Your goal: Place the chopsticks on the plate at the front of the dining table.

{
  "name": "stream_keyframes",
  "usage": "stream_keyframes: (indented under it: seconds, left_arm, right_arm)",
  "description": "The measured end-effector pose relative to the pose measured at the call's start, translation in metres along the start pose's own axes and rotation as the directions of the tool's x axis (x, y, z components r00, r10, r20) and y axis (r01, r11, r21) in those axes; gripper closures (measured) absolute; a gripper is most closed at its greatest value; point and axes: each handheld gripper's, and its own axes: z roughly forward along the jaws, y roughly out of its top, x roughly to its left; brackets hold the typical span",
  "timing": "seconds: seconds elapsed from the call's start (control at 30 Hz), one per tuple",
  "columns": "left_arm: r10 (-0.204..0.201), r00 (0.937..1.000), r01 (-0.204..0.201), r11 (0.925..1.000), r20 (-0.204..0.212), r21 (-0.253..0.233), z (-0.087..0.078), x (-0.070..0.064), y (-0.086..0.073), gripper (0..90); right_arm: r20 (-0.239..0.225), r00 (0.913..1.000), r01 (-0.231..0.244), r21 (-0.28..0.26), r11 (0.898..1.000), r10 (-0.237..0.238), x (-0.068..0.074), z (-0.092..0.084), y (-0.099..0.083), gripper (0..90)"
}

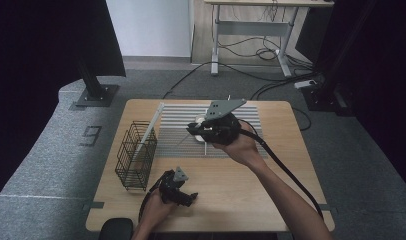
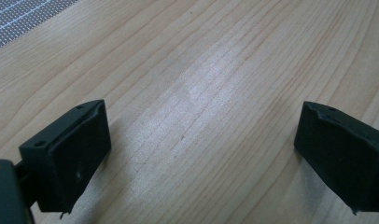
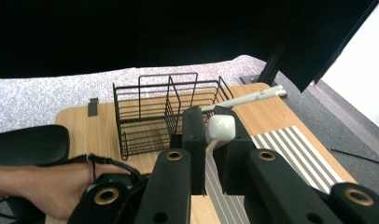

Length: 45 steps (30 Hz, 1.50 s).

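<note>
My right gripper point(image 1: 195, 127) hovers over the striped mat point(image 1: 271, 125), shut on a white utensil point(image 1: 199, 123) whose thin handle hangs down toward the mat. In the right gripper view the utensil's rounded white end point(image 3: 221, 127) is pinched between the jaws of my right gripper point(image 3: 210, 125). A black wire basket point(image 1: 136, 156) stands at the table's left, with white rods point(image 1: 152, 124) leaning out of it. That basket point(image 3: 150, 122) lies just ahead of the jaws. My left gripper point(image 1: 190, 199) rests low on the wood near the front edge, open, with bare table between its jaws point(image 2: 201, 149).
The wooden table point(image 1: 271, 185) is open at right and front. A corner of the striped mat point(image 2: 19, 18) lies beyond the left gripper. The right gripper's cable point(image 1: 291, 175) trails across the table. Desk legs and floor cables point(image 1: 251, 50) lie behind.
</note>
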Motion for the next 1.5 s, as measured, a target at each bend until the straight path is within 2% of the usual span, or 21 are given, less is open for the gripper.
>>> stream_keyframes:
  seconds: [0.17,0.3,0.43,0.57,0.7,0.77,0.9,1.1,1.3,1.43,1.5]
  left_arm:
    - [-0.025,0.9997,0.025,0.9988,0.008,-0.043,-0.007,0.004,0.001,4.6]
    - [-0.05,0.9986,0.051,0.9947,0.014,-0.089,-0.016,0.009,0.001,4.8]
    - [-0.076,0.9966,0.079,0.9865,0.031,-0.143,-0.026,0.013,0.0,4.8]
    - [-0.091,0.9929,0.105,0.9722,0.077,-0.209,-0.036,0.018,-0.001,7.7]
    - [-0.073,0.9947,0.089,0.9621,0.072,-0.258,-0.044,0.018,-0.001,14.7]
    - [-0.062,0.996,0.077,0.9601,0.064,-0.269,-0.046,0.017,-0.001,15.7]
    - [-0.021,0.9996,0.025,0.9629,0.02,-0.269,-0.048,0.013,-0.001,22.5]
    - [0.016,0.9999,-0.017,0.9626,-0.006,-0.27,-0.049,0.008,-0.001,37.4]
    - [0.03,0.9995,-0.032,0.9703,-0.014,-0.24,-0.047,0.007,-0.002,61.9]
    - [0.041,0.9991,-0.042,0.9686,-0.011,-0.245,-0.048,0.007,-0.003,77.6]
    - [0.049,0.9987,-0.051,0.9668,-0.013,-0.251,-0.049,0.006,-0.002,78.3]
  right_arm:
    - [-0.001,1.0,-0.009,0.002,1.0,0.009,0.001,-0.004,-0.012,83.1]
    - [-0.004,0.9999,-0.016,0.007,1.0,0.016,0.002,-0.005,-0.021,83.1]
    - [-0.014,0.9996,-0.025,0.013,1.0,0.025,0.003,-0.005,-0.03,83.1]
    - [-0.031,0.999,-0.033,0.017,0.999,0.033,0.006,-0.004,-0.038,83.1]
    - [-0.052,0.998,-0.034,0.025,0.999,0.035,0.012,-0.001,-0.046,83.1]
    - [-0.061,0.9974,-0.036,0.026,0.999,0.038,0.014,-0.001,-0.049,83.1]
    - [-0.087,0.9948,-0.052,0.027,0.998,0.054,0.017,0.002,-0.056,83.1]
    - [-0.127,0.989,-0.072,0.043,0.996,0.077,0.023,0.009,-0.067,83.0]
    - [-0.152,0.985,-0.075,0.051,0.996,0.082,0.027,0.014,-0.07,83.1]
    - [-0.155,0.9851,-0.068,0.049,0.996,0.075,0.029,0.012,-0.069,83.0]
    - [-0.153,0.9852,-0.071,0.048,0.996,0.077,0.028,0.011,-0.068,83.0]
